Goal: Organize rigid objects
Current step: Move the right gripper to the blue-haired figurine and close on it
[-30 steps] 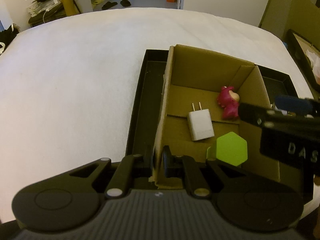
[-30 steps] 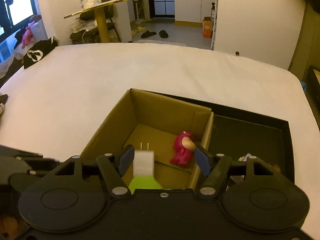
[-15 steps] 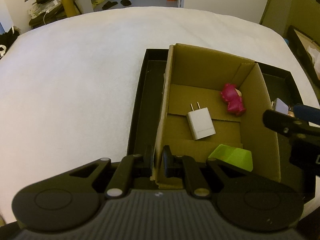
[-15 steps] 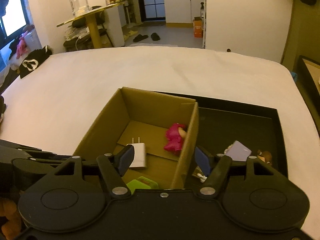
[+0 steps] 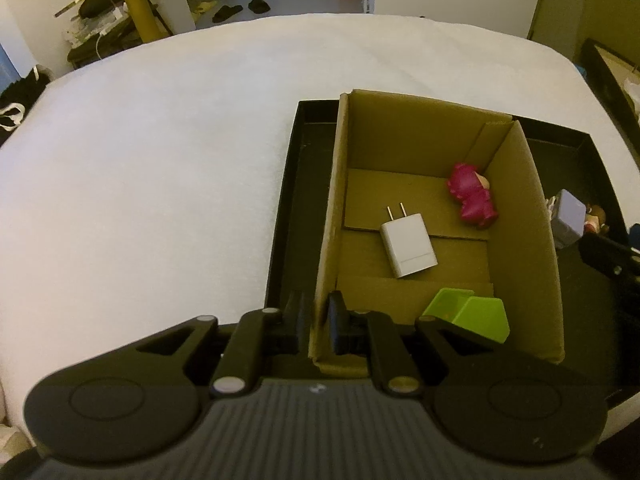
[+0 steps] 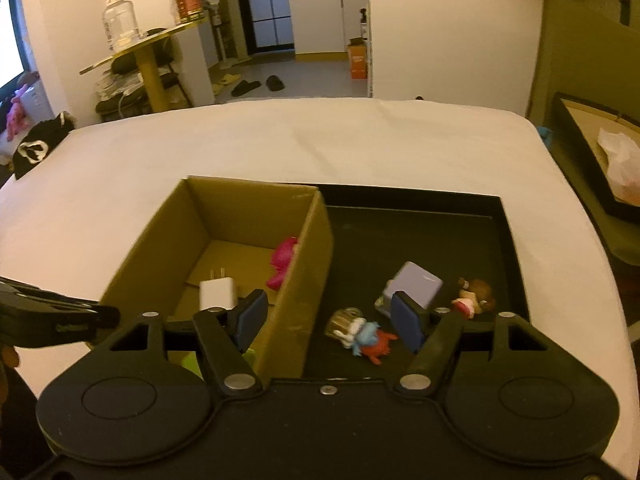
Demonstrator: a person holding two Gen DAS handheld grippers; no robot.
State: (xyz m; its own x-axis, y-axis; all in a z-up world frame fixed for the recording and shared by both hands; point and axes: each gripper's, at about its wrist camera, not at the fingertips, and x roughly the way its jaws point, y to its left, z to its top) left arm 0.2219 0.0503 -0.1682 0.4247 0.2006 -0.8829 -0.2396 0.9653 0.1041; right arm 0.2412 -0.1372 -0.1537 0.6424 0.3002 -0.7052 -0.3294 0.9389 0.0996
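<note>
A tray [image 6: 505, 240] is set on the surface [image 6: 280, 140]. A box [image 5: 520, 216] is placed in the left part of the tray. In the box, a plug [image 5: 408, 246] is laid in the middle, a doll [image 5: 472, 198] is put in the far right corner, and a block [image 5: 472, 314] is found near the front. To the right of the box, a cube [image 6: 416, 286] and three small toys [image 6: 364, 334] are spread in the tray.
</note>
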